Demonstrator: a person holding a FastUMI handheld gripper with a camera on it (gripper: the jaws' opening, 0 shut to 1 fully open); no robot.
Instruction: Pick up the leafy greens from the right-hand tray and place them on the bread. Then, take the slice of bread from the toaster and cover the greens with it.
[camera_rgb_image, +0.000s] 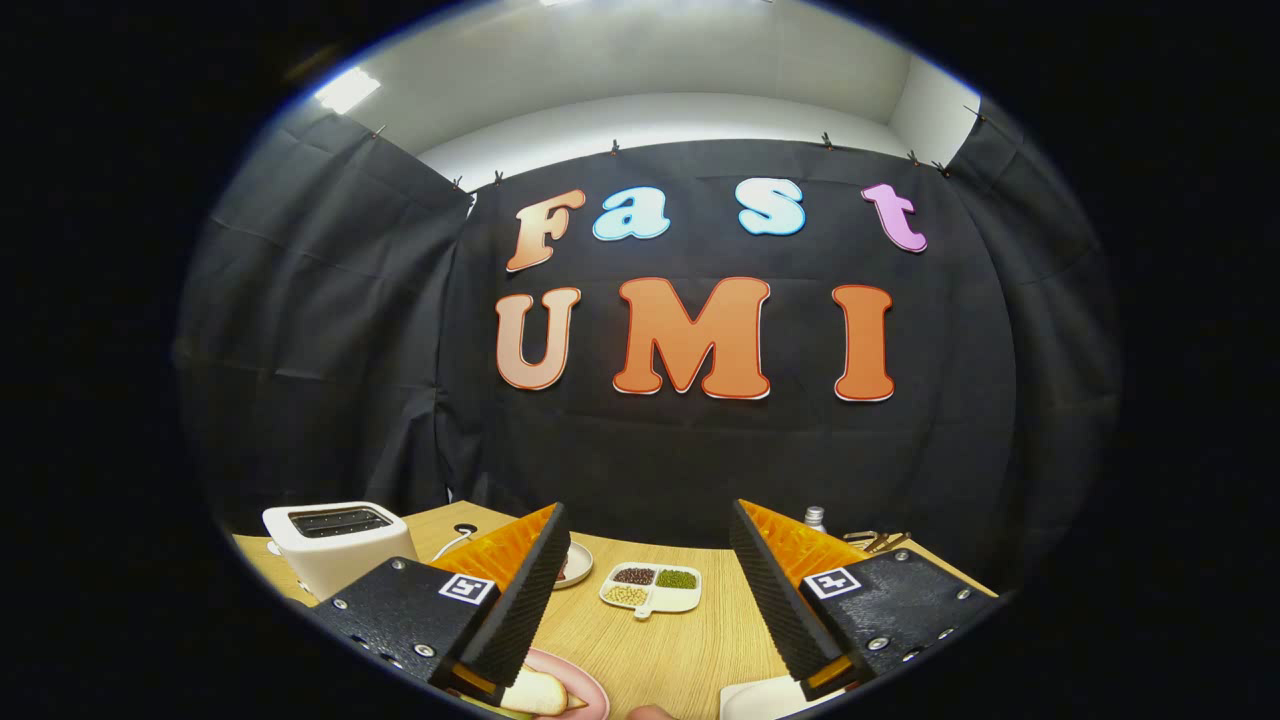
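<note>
Hovering above the pale wooden worktop (680, 640), the gripper (640, 585) is holding its fingers spread wide and grasping nothing. A slice of bread (535, 692) is lying on a pink round plate (590, 690) just under the left finger. A white two-slot toaster (335, 545) is standing beyond it, and a white three-compartment dish of beans (652, 588) is sitting ahead between the fingers.

Toaster (335, 545) sits on the counter (690, 640) off to the left, beyond the left finger. Sectioned dish (652, 588) lies straight ahead between the spread fingers (515, 600). Bottle (815, 518) is behind the right finger, and bread (535, 692) on a plate (590, 690) lies under the left fingertip.
</note>
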